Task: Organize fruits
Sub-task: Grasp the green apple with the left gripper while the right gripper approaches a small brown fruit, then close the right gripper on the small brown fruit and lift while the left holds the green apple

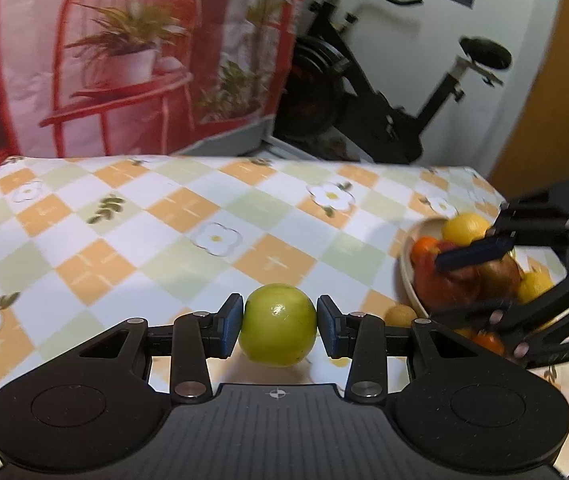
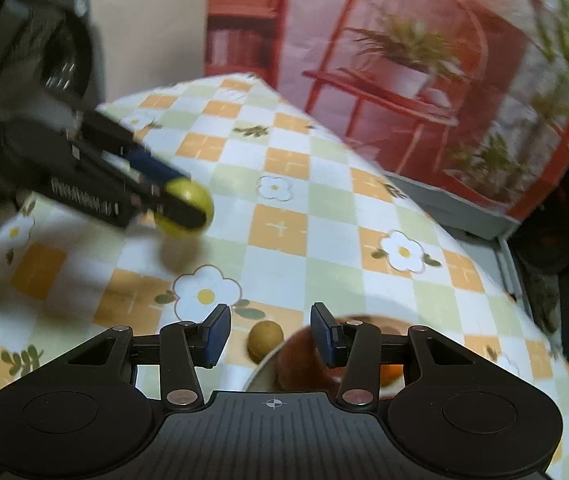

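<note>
Left wrist view: your left hand-held gripper (image 1: pixel 279 326) clamps the green fruit (image 1: pixel 278 325) above the tabletop (image 1: pixel 164 232); your right hand-held gripper (image 2: pixel 268 334) hangs empty, jaws apart; carry it next to the bowl (image 1: pixel 406 268)

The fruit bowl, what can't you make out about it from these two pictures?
- Left wrist view: the right claw crosses the bowl, hiding and blurring several fruits; no count possible.
- Right wrist view: the bowl sits behind the claw's body; only a rim sliver and a reddish fruit show.
- Small tan fruit beside the bowl: kind unclear.
</note>
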`<state>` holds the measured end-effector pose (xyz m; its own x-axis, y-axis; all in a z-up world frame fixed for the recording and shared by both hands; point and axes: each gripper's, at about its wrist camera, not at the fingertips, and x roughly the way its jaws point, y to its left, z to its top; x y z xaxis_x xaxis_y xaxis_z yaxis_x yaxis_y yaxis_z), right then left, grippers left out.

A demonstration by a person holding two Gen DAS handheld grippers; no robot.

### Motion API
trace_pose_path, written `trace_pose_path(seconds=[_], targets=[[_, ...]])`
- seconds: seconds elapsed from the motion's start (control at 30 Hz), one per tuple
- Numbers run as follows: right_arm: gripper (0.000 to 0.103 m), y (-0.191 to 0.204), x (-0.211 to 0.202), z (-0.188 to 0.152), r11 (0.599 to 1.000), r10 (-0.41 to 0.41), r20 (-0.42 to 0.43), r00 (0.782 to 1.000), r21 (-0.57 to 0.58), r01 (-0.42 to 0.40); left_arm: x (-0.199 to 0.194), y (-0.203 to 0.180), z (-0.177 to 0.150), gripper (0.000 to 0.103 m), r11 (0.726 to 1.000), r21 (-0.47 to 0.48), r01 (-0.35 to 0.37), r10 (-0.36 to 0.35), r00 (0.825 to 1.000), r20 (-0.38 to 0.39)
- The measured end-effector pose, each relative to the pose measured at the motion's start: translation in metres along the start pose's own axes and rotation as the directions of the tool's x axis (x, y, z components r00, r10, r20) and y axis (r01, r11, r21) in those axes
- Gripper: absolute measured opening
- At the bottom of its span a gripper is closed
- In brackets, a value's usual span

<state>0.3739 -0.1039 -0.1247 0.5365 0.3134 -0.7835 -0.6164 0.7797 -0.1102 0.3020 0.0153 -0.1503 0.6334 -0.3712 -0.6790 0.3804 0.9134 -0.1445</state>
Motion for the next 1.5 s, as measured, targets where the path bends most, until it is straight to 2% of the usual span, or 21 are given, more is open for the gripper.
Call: trace_pose_path(seconds=[0.2,0.47,0.7,0.73,0.87,1.0,1.13,1.27,1.33,1.5], targets=[[0.038,0.015,0.032,0.015,0.990,0.020,-0.134,0.991,-0.139,-0.038,-0.018,0.014,0.001,0.043,0.998,-0.064,-0.024,0.027,0.998,0.054],[0.033,0.026,0.062,0.024,0.953,-0.016,-0.293,0.956,-0.295,-0.074,-0.026,0.012,-0.004,0.043,0.997,-0.079,-0.006,0.013,0.996,0.090],[0.026,0.031,0.076,0.028,0.929,-0.044,-0.375,0.926,-0.357,-0.100,-0.029,0.016,-0.007,0.043,0.996,-0.089,0.007,0.003,0.995,0.103],[0.024,0.032,0.077,0.029,0.924,-0.059,-0.379,0.924,-0.370,-0.093,-0.029,0.016,-0.008,0.043,0.996,-0.091,0.007,0.002,0.995,0.104],[0.023,0.032,0.079,0.030,0.921,-0.069,-0.387,0.920,-0.380,-0.090,-0.030,0.015,-0.009,0.043,0.996,-0.089,0.010,-0.001,0.995,0.104],[0.023,0.029,0.076,0.029,0.933,-0.055,-0.364,0.930,-0.351,-0.082,-0.032,0.014,-0.009,0.043,0.997,-0.083,0.010,-0.001,0.994,0.105],[0.023,0.023,0.062,0.026,0.956,-0.028,-0.291,0.956,-0.287,-0.060,-0.035,0.010,-0.007,0.043,0.997,-0.071,0.004,0.004,0.994,0.106],[0.023,0.010,0.038,0.016,0.985,0.008,-0.153,0.988,-0.170,-0.034,-0.038,0.004,-0.004,0.043,0.999,-0.055,0.002,0.004,0.994,0.110],[0.023,0.001,0.026,0.008,0.995,0.011,-0.075,0.997,-0.094,-0.018,-0.039,-0.001,-0.003,0.043,0.999,-0.042,0.003,0.001,0.994,0.112],[0.023,-0.015,-0.003,-0.017,0.994,-0.017,0.109,0.994,0.106,0.006,-0.038,-0.015,0.003,0.043,1.000,-0.013,0.003,-0.001,0.994,0.111]])
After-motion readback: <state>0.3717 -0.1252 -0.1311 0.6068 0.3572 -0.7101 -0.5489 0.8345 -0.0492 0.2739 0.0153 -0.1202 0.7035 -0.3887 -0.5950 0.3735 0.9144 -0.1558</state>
